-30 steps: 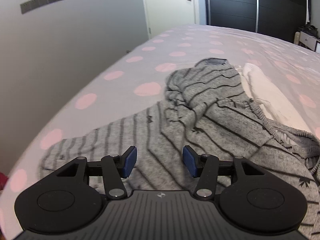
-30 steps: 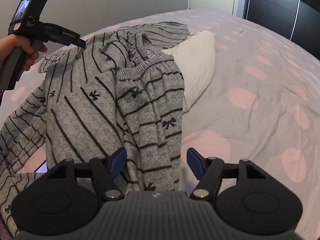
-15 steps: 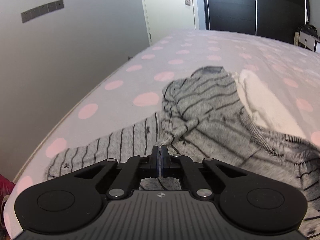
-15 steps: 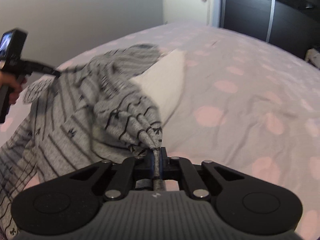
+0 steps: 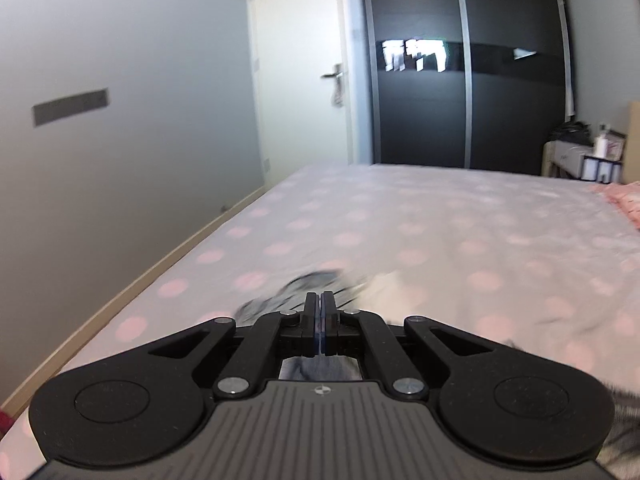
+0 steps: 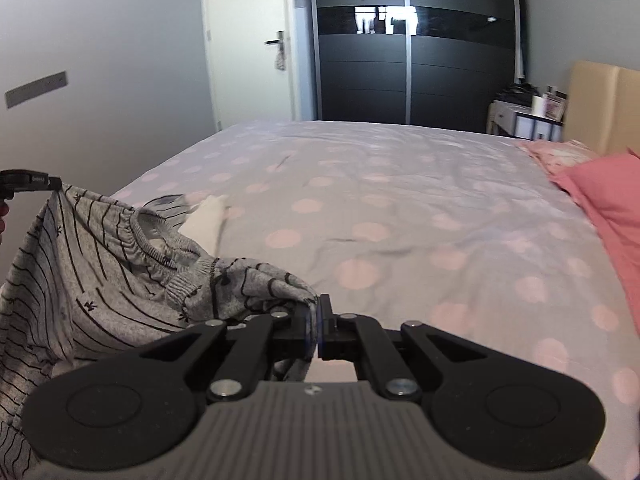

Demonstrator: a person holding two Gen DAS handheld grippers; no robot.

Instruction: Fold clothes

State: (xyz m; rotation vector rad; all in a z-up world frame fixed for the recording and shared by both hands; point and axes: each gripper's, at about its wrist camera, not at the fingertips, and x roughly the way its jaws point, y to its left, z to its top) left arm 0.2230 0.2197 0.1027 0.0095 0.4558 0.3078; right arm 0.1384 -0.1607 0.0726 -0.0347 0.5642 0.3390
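Right now, my right gripper (image 6: pixel 314 322): jaws clamped on a bunched edge of the grey striped garment (image 6: pixel 100 276), right at the pads.
My left gripper (image 5: pixel 321 320): jaws together, grey cloth showing just behind the pads, so I read it as pinching another edge of the same garment.
Span between my hands: in the right wrist view the garment runs from my right gripper up and leftward to the left gripper tip (image 6: pixel 54 184); its elastic edge sags between them.
Garment's place: lifted, its lower part hanging off to my left.
Beyond: a white cloth (image 6: pixel 206 216) lies on the bed (image 6: pixel 400 200).
Next, I judge: draw my hands apart along that line.
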